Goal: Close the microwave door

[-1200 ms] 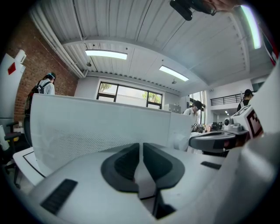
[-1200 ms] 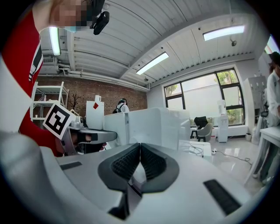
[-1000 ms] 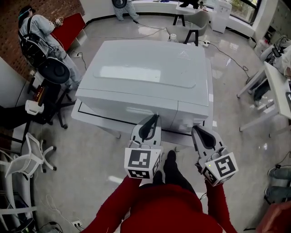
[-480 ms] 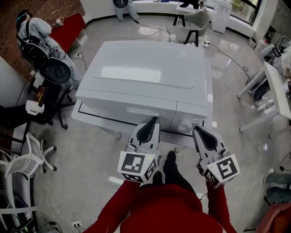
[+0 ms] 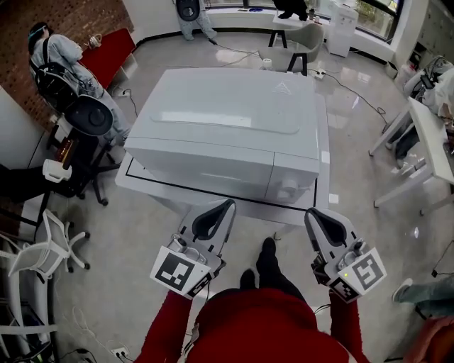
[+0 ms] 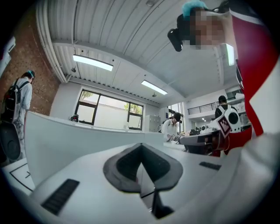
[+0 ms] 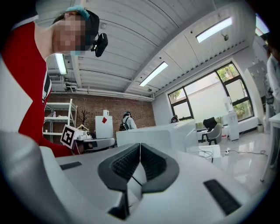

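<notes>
Head view. Shows a white microwave (image 5: 234,113) at twelve o'clock on a white desk (image 5: 138,186), the microwave door (image 5: 202,169) lying flush with the front and the control panel (image 5: 292,186) at the door's three o'clock. Finds the left claw (image 5: 223,210) at seven o'clock and the right claw (image 5: 317,218) at five o'clock, both just short of the microwave's front, touching nothing, carried on red sleeves (image 5: 269,326). Catches a person with a backpack (image 5: 53,60) at ten o'clock, near a brick wall (image 5: 42,14).

Left gripper view. Shows the left claw (image 6: 141,153) pinched to a narrow seam, its jaws having just been closing, with nothing between them. Puts the microwave (image 6: 65,140) at nine o'clock, the right claw's marker cube (image 6: 224,124) at three o'clock and ceiling lights (image 6: 92,62) at eleven.

Right gripper view. Shows the right claw (image 7: 140,151) pressed together, likewise empty. Places the microwave (image 7: 153,136) at twelve o'clock beyond the tips, the left claw's marker cube at nine o'clock and windows (image 7: 210,98) at two o'clock.
</notes>
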`<state>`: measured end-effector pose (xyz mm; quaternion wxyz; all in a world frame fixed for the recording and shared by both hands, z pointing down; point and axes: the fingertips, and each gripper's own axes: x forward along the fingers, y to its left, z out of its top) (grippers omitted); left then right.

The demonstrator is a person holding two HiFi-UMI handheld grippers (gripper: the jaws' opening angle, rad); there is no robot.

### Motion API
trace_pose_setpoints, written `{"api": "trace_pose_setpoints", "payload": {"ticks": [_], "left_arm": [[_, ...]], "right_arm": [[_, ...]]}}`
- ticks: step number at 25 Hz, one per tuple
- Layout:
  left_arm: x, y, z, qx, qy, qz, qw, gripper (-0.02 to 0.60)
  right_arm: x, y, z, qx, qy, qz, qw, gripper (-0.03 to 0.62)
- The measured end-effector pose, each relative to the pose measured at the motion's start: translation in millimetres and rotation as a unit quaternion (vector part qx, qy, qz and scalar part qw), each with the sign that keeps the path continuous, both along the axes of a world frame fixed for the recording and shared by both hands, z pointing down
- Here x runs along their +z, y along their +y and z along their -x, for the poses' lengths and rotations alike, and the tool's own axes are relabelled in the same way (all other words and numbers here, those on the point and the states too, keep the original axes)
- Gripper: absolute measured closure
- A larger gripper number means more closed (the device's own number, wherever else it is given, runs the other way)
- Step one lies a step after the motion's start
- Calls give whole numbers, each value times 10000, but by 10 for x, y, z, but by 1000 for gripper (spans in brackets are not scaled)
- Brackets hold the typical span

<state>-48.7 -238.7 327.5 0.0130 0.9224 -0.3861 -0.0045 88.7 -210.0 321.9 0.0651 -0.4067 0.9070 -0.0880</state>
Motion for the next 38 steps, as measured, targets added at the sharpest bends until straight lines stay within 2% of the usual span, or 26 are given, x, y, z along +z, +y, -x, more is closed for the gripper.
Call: {"api": "trace_pose_setpoints", "payload": {"ticks": [2, 4, 6, 10, 14, 18, 21, 25, 38], "left_arm": [[0, 129, 74, -17, -92, -75, 9999, 571], [-16, 253, 138, -72, 8, -62, 10000, 571], [4, 378, 191, -156, 95, 29, 9998, 571], [241, 593, 277, -252, -107, 290, 9992, 571], [314, 743, 289, -232, -80, 412, 9988, 571], [286, 810, 316, -225, -27, 355, 9991, 571], [257, 839, 335, -233, -3, 304, 9993, 571], [271, 874, 319, -206, -68, 249, 9995, 571], [289, 911, 333, -172, -129, 189, 9996, 571]], "right_arm": [[4, 97, -6, 37, -81, -35, 10000, 580], [32, 198, -13, 64, -130, 2, 9999, 580], [50, 291, -12, 89, -202, 66, 9997, 580], [86, 446, 11, 170, -415, 179, 9988, 580], [114, 591, 102, 124, -344, 154, 9992, 580], [145, 665, 140, 183, -245, 58, 9995, 582], [200, 706, 137, 243, -284, 164, 9992, 582], [333, 742, 82, 338, -29, 161, 9993, 582], [327, 736, 135, 426, -39, 184, 9989, 582]]}}
